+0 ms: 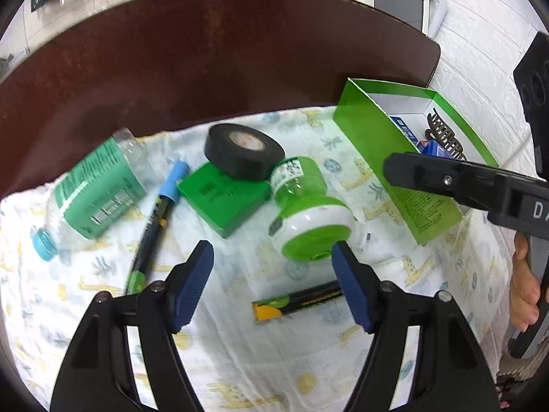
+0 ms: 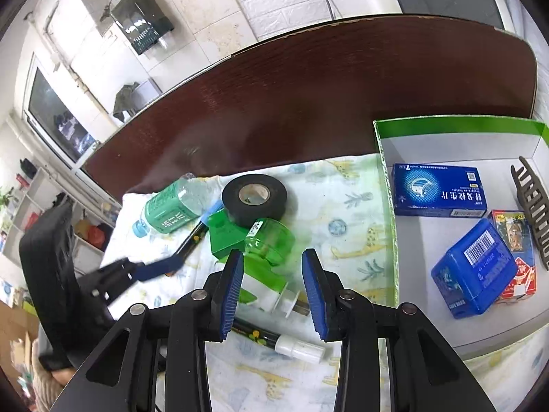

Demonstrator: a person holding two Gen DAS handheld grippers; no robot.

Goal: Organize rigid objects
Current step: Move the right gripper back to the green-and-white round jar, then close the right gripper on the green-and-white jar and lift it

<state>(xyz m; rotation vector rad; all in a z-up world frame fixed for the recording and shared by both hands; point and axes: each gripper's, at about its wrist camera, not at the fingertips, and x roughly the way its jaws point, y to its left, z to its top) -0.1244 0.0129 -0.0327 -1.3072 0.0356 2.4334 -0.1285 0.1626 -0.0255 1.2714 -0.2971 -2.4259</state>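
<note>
Green jar (image 1: 305,206) on side, cap twd cam

Your left gripper (image 1: 271,285) is black plastic, its two arms ending in fingers (image 1: 192,285) faced with ribbed blue pads. Round silver screws sit at the joints. Your right gripper (image 2: 272,292) is built the same: black arms, ribbed blue pads, silver screws. Seen from the left camera, its black body bears white letters.

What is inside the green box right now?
Green box holds a blue medicine carton, blue case, dark hair claw, and a red pack partly covered by the case.
</note>
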